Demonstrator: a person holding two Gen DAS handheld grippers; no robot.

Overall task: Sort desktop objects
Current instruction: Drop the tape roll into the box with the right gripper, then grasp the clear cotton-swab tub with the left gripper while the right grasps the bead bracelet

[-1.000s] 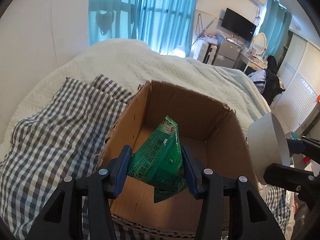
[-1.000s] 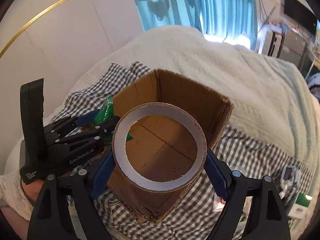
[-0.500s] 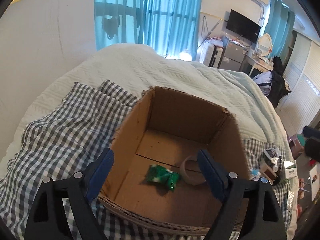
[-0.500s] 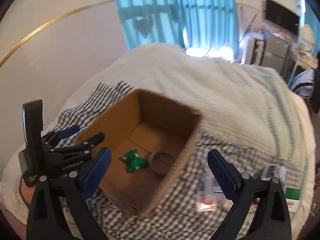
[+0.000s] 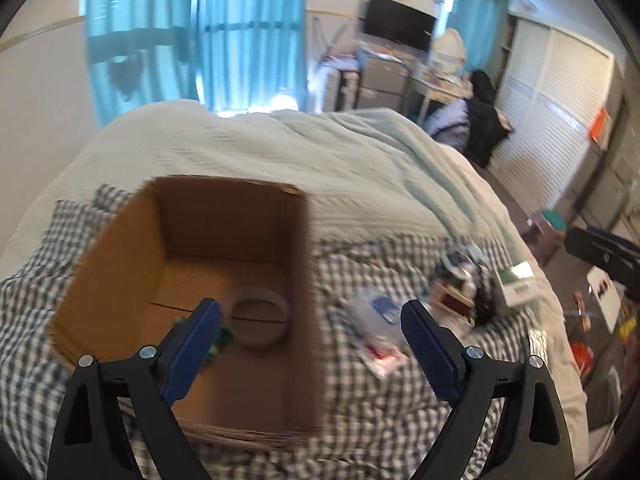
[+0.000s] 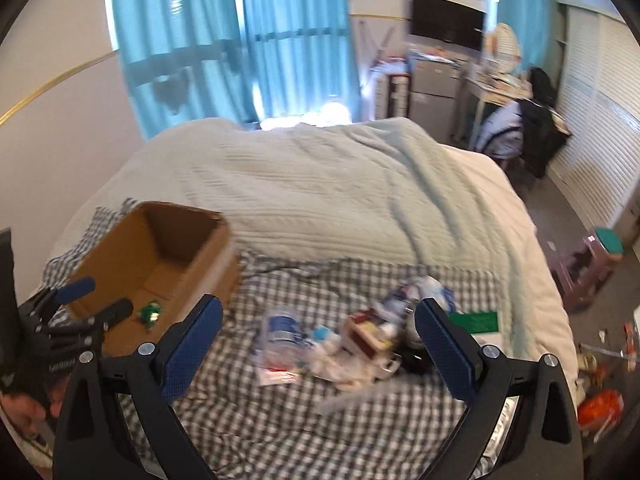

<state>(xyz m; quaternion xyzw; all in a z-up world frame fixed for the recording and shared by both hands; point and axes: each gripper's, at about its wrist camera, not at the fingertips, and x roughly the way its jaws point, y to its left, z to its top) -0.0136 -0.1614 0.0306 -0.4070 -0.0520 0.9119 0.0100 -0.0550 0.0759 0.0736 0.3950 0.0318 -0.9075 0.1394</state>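
An open cardboard box [image 5: 236,216] [image 6: 176,224] stands on a checked cloth on the bed. Inside it lie a tape roll [image 5: 259,322] and a green packet [image 5: 219,340] [image 6: 150,312]. My left gripper [image 5: 310,326] is open and empty, above the box's right wall. My right gripper [image 6: 318,326] is open and empty, above a pile of small objects [image 6: 360,344] to the right of the box. The pile [image 5: 452,300] holds a clear plastic packet [image 6: 280,332], a small red-brown box [image 6: 368,332] and a green and white box [image 6: 478,324] [image 5: 516,282].
The checked cloth [image 6: 280,420] covers the near part of the bed; a pale quilt [image 6: 340,184] lies behind it. The bed's right edge drops to a floor with a stool [image 6: 600,256] and clutter. The left gripper's body [image 6: 52,332] shows at the left of the right wrist view.
Both grippers opened: the green packet and the tape roll dropped into the box. Both grippers have since swung right, toward the pile of objects.
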